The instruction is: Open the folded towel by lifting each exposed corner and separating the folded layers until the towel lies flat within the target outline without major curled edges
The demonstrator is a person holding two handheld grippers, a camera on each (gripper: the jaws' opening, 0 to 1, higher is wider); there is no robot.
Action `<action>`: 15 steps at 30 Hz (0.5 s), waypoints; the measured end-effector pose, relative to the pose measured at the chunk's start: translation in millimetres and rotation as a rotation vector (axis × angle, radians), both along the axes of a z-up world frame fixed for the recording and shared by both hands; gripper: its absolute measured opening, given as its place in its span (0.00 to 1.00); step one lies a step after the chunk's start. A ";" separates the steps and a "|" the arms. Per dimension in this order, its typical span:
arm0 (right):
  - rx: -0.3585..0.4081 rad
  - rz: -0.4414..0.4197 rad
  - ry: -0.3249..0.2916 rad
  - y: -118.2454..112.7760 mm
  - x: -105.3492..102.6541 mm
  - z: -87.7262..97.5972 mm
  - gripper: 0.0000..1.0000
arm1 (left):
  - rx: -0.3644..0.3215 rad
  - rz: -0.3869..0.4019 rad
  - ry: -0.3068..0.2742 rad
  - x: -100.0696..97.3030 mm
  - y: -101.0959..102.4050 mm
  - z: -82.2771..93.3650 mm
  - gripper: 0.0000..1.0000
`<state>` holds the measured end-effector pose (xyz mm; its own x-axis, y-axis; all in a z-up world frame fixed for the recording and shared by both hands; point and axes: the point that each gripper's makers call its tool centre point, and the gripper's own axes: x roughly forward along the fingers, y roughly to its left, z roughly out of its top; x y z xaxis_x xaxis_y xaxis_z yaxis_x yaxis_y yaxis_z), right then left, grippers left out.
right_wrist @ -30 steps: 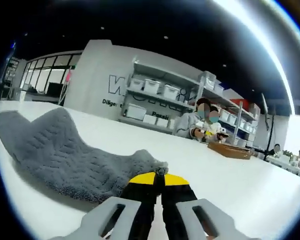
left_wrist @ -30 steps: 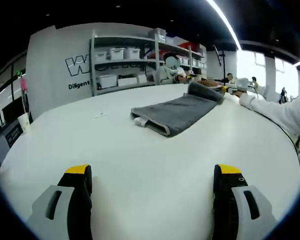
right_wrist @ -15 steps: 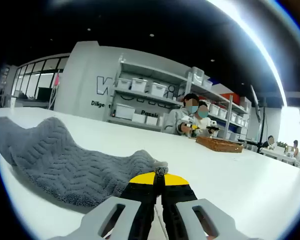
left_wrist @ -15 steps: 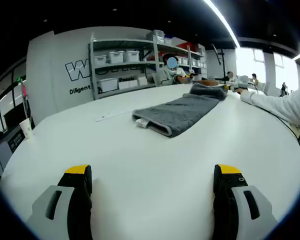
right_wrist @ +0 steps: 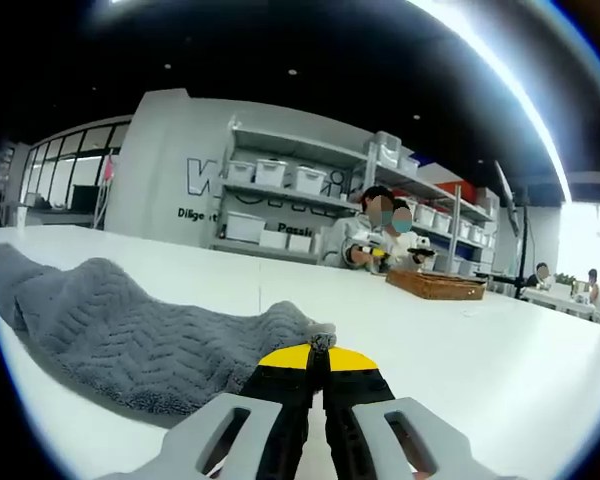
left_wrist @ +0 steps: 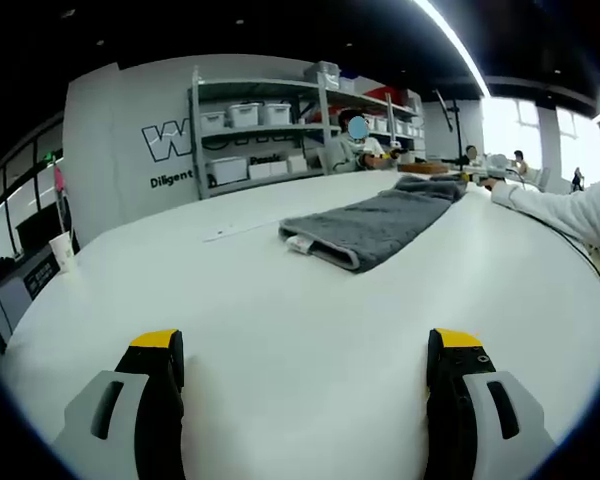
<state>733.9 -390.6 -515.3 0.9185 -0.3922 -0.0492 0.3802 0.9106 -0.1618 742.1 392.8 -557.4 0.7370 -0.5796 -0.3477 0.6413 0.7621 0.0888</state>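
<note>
Two grippers: you hold one in each hand, both low over the white table (left_wrist: 280, 330).
Left gripper (left_wrist: 305, 360): your jaws stand wide apart with bare table between them; nothing is grasped.
Right gripper (right_wrist: 316, 362): your jaws are pressed together on a corner of the towel (right_wrist: 150, 335), and a small tuft of grey cloth sticks out just past the yellow tips.
Towel: in the left gripper view the grey towel (left_wrist: 380, 222) lies on the table, well beyond your left jaws and a little to the right, with its near edge doubled over and its far end bunched. In the right gripper view it spreads from your tips toward the left.
Your sleeve: a white sleeve (left_wrist: 560, 212) reaches in from the right.
Basket: a brown tray-like basket (right_wrist: 441, 285) sits far on the table.
Far: shelves with white boxes (right_wrist: 300, 210) stand against a grey wall, and people (right_wrist: 380, 238) sit near them.
</note>
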 end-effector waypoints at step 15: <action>-0.001 -0.090 0.032 -26.8 -10.3 -5.0 0.00 | 0.001 0.026 -0.017 4.7 5.9 2.3 1.00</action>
